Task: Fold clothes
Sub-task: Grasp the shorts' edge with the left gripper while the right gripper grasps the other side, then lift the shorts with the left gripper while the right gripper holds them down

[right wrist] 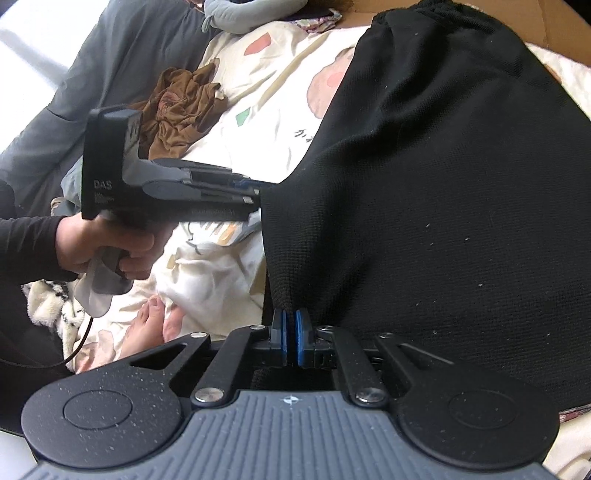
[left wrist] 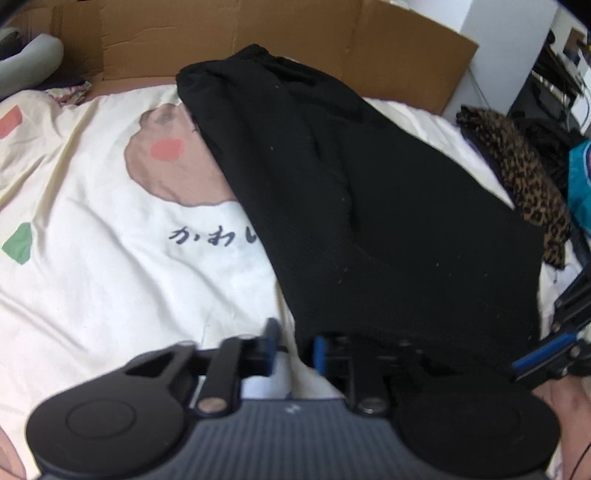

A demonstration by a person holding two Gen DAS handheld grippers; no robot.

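Note:
A black knit garment [left wrist: 369, 203] lies spread over the cream bed cover, its elastic waistband at the far end. My left gripper [left wrist: 295, 345] is open at the garment's near left corner; bedding shows between the blue pads, and the cloth drapes over the right finger. In the right wrist view the left gripper [right wrist: 255, 188] touches the black garment [right wrist: 443, 184] at its left edge, with a hand [right wrist: 107, 243] on the grip. My right gripper [right wrist: 291, 332] is shut on a pinch of the near hem. In the left wrist view the right gripper [left wrist: 546, 347] shows at the right edge.
Cream printed bedding [left wrist: 92, 277] covers the bed, with cardboard [left wrist: 258, 37] standing behind it. A leopard-print cloth [left wrist: 528, 184] lies to the right. A crumpled brown garment [right wrist: 181, 110], a dark grey blanket [right wrist: 110, 55] and a grey pillow [right wrist: 240, 14] lie to the left. A bare foot [right wrist: 147, 332] rests nearby.

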